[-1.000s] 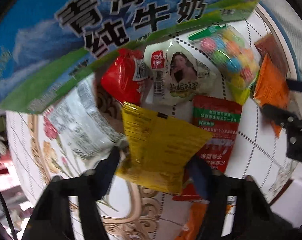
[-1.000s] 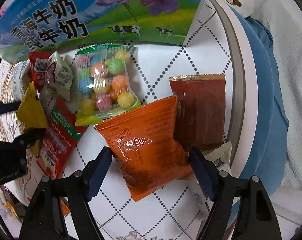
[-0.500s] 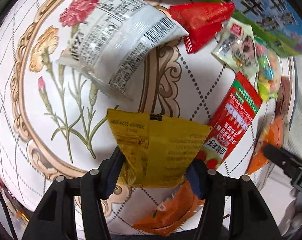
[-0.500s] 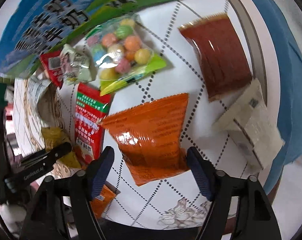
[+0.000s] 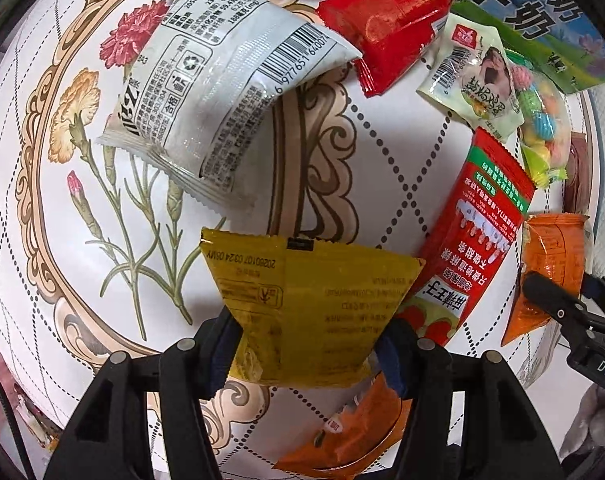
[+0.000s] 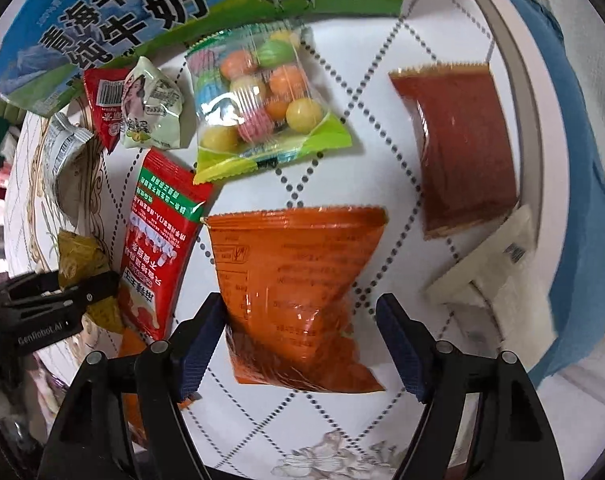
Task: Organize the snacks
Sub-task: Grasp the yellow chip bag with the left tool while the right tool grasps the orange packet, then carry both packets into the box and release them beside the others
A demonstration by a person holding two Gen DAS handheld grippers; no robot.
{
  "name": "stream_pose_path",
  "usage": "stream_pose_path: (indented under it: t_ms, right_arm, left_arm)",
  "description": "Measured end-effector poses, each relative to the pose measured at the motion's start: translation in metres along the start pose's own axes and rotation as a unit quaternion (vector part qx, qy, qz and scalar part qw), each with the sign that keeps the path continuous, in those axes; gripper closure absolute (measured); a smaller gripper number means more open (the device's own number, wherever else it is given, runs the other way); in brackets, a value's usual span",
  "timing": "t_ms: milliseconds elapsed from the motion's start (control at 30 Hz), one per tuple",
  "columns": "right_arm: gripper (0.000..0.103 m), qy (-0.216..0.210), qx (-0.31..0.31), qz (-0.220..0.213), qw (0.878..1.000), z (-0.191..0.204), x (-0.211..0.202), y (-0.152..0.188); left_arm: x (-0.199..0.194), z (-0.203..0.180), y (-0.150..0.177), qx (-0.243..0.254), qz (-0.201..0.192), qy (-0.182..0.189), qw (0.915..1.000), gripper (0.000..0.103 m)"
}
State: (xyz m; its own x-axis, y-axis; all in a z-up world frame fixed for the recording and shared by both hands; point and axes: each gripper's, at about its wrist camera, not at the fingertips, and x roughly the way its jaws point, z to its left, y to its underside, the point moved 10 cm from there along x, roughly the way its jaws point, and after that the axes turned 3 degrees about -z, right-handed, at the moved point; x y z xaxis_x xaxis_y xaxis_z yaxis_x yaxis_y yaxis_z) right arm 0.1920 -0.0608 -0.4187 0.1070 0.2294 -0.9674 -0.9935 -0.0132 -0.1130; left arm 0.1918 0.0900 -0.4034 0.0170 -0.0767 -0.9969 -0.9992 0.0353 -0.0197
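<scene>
Left gripper [image 5: 310, 344] pinches the yellow packet [image 5: 306, 304]; right gripper [image 6: 302, 340] is closing around the orange packet [image 6: 298, 288], whose slick, bulging film could squirt sideways.

A round table [image 5: 382, 152] is covered by a white cloth printed with dotted diamond lines and, at the left of the left wrist view, a beige scrolled ring [image 5: 34, 184] enclosing carnations [image 5: 142, 36]. Blue fabric [image 6: 574, 184] is seen beyond the table's edge at the right of the right wrist view. Lighting is even.
</scene>
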Motion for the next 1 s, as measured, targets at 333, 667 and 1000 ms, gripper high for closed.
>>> stream_pose_path:
  t_ms: [333, 667, 1000]
  right_arm:
    - [0.034, -0.001, 0.008, -0.013, 1.000, -0.012, -0.010, 0.003]
    - [0.027, 0.012, 0.000, -0.013, 1.000, 0.002, 0.000, 0.002]
    - [0.048, 0.029, 0.015, -0.036, 0.999, -0.007, 0.003, 0.002]
  left_arm:
    - [0.003, 0.011, 0.002, -0.033, -0.015, -0.015, 0.9992, 0.046]
    - [0.006, 0.027, -0.002, -0.069, -0.003, 0.004, 0.9976, 0.037]
    - [-0.012, 0.027, 0.009, -0.075, -0.026, -0.007, 0.9968, 0.057]
